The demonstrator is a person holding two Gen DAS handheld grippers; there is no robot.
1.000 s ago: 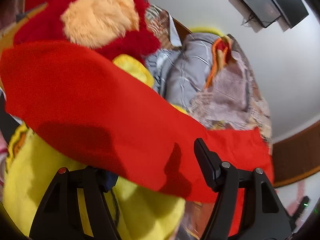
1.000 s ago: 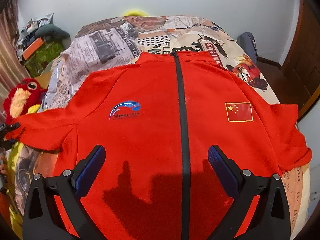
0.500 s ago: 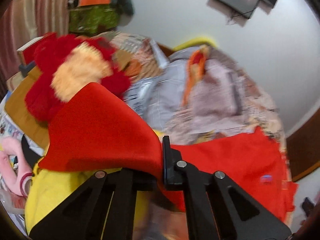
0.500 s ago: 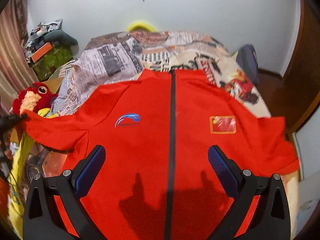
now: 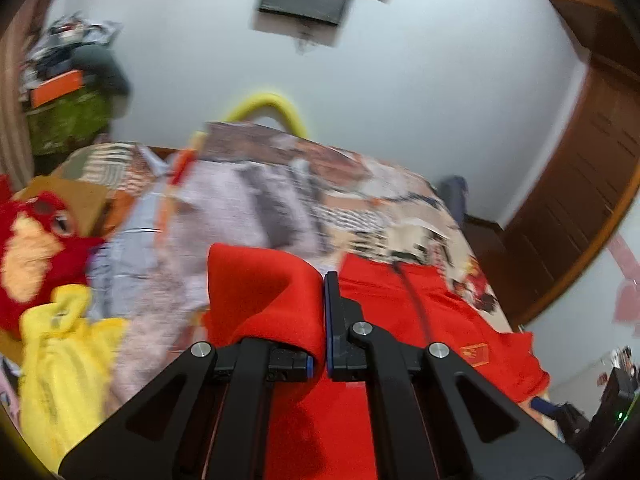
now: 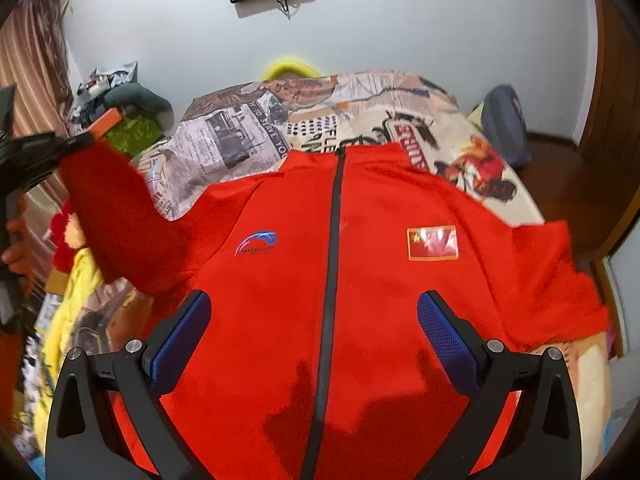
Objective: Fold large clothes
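A red zip jacket lies front-up on the bed, with a dark zipper down the middle, a blue logo and a flag patch on the chest. Its left sleeve is lifted off the bed, held at the cuff by my left gripper, which a hand carries at the far left. In the left wrist view that gripper is shut on the sleeve's red fabric, which drapes over its left finger. My right gripper hovers open above the jacket's lower front, nothing between its blue pads.
The bed has a newspaper-print cover. A red plush toy and yellow cloth lie at its left side. Clutter is piled in the far left corner. A dark cushion and wooden panelling are on the right.
My left gripper closed on the sleeve cuff and lifted it up and toward the jacket's body. The right gripper rose slightly and stayed open.
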